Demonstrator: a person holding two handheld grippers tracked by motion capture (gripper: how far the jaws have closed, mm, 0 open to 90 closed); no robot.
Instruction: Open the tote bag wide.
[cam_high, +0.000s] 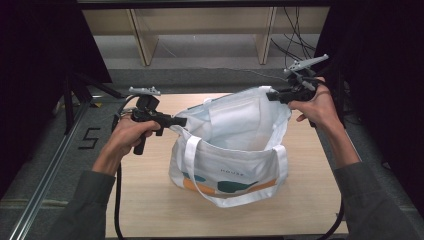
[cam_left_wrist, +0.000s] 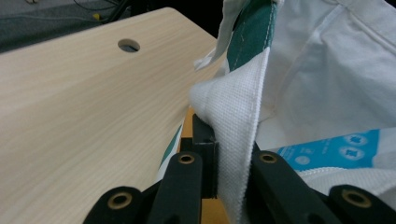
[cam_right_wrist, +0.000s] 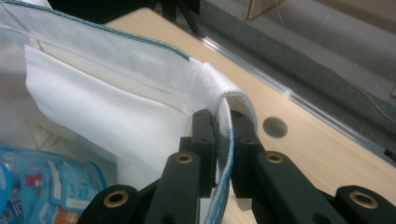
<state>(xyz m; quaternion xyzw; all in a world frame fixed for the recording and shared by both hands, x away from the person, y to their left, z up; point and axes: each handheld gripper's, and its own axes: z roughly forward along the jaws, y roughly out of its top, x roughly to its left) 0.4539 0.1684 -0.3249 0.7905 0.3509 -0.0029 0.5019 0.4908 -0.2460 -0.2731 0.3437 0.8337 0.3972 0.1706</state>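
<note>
Both tongs are clenched on the rim of the white canvas tote bag (cam_high: 235, 150): left tongs (cam_high: 176, 121) on its left edge, right tongs (cam_high: 271, 95) on its far right corner. It stands mid-tabletop (cam_high: 150, 200). I judge I'm spreading its mouth; next calls for steady outward tension. My hands are raised, forearms apart.

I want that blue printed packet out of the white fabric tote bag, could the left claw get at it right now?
Probably not as things stand. The left claw is shut on the rim of the white fabric tote bag, as is the right claw, holding it open. The blue printed packet lies inside, uncovered, but reaching it means releasing the rim.
</note>
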